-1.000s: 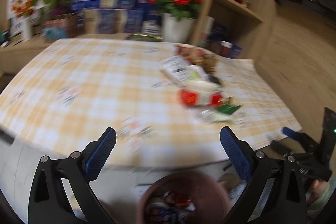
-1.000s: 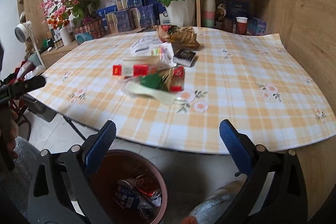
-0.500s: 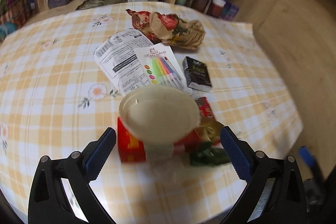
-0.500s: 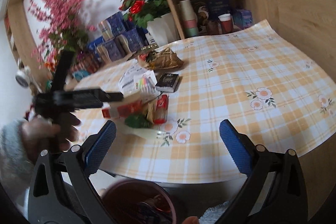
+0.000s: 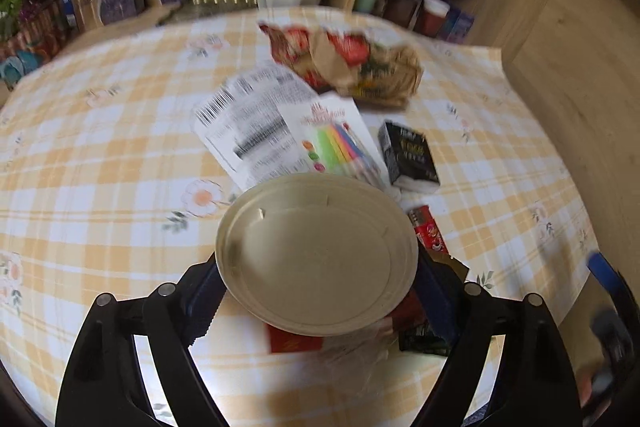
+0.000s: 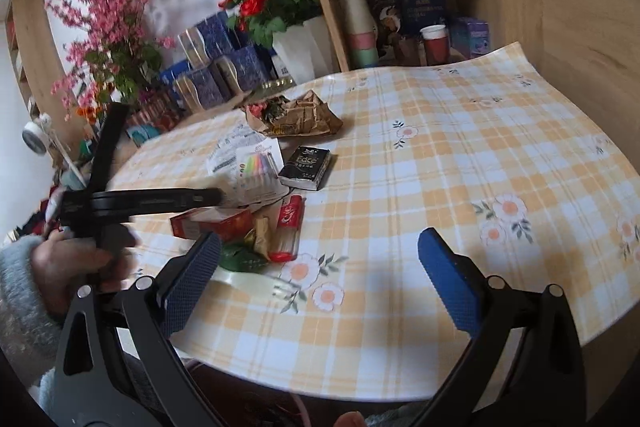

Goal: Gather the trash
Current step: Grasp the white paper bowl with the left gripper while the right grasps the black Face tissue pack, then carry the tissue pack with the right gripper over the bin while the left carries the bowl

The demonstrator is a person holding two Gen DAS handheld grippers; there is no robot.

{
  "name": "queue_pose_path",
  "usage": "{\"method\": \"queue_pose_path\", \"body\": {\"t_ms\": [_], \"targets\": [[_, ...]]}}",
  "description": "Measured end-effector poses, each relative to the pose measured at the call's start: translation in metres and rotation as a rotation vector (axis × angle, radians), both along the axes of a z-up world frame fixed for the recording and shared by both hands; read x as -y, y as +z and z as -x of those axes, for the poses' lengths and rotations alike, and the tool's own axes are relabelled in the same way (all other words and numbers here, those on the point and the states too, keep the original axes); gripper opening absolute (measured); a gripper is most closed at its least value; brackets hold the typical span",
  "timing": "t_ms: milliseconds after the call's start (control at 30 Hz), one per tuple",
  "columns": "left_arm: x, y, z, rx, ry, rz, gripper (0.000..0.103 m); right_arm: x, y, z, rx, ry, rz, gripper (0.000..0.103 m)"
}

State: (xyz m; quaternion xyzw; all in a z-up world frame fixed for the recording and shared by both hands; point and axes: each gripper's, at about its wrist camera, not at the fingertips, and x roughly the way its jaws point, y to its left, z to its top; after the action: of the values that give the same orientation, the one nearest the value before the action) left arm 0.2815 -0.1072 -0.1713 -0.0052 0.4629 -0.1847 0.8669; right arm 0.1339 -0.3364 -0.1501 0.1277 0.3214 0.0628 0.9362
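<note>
I have the left gripper [image 5: 316, 291] over the trash pile at the near edge of the table [image 5: 100, 155]. Its jaws are closing, 1 on each side of the paper plate [image 5: 316, 259]; whether the pads press its rim yet I cannot tell.

The plate lies on top of a red carton [image 5: 294, 343] and small wrappers, not flat on the cloth. I judge it light, thin and easily bent: a hard squeeze across its width would likely fold it, and it may slip off the pads. Taking the rim edge-on, with a modest squeeze, looks safest.

My right gripper [image 6: 320, 273] is released and empty, its 2 pads clear above the table near the front edge. Remaining trash: a crumpled bag [image 5: 352, 67], leaflets [image 5: 256, 123], a black tissue pack [image 5: 410, 157].
</note>
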Motion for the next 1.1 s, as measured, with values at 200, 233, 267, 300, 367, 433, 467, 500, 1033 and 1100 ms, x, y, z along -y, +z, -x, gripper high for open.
{"method": "queue_pose_path", "body": {"t_ms": [200,233,267,300,367,433,467,500,1033,1100], "targets": [[-0.041,0.033,0.022,0.119,0.077,0.04,0.082,0.0,-0.006,-0.071,-0.055,0.068,-0.036,0.096],[-0.049,0.036,0.025,0.131,0.098,0.049,0.082,-0.005,-0.01,-0.089,-0.081,0.101,-0.041,0.093],[-0.057,0.039,0.028,0.14,0.117,0.057,0.082,-0.009,-0.013,-0.102,-0.102,0.117,-0.033,0.087],[-0.069,0.041,0.033,0.147,0.14,0.07,0.082,-0.016,-0.019,-0.12,-0.138,0.133,-0.016,0.083],[-0.084,0.043,0.038,0.156,0.169,0.077,0.082,-0.025,-0.026,-0.142,-0.18,0.13,0.006,0.077],[-0.096,0.044,0.045,0.164,0.19,0.077,0.082,-0.032,-0.035,-0.162,-0.222,0.104,0.009,0.07],[-0.104,0.044,0.049,0.167,0.203,0.077,0.082,-0.033,-0.039,-0.171,-0.239,0.09,0.003,0.068],[-0.109,0.044,0.052,0.168,0.212,0.079,0.082,-0.035,-0.044,-0.181,-0.261,0.073,-0.013,0.066],[-0.143,0.035,0.085,0.174,0.253,0.139,0.082,-0.063,-0.062,-0.197,-0.317,0.021,0.231,0.048],[-0.142,0.036,0.089,0.188,0.249,0.14,0.082,-0.061,-0.062,-0.193,-0.309,0.019,0.241,0.043]]}}
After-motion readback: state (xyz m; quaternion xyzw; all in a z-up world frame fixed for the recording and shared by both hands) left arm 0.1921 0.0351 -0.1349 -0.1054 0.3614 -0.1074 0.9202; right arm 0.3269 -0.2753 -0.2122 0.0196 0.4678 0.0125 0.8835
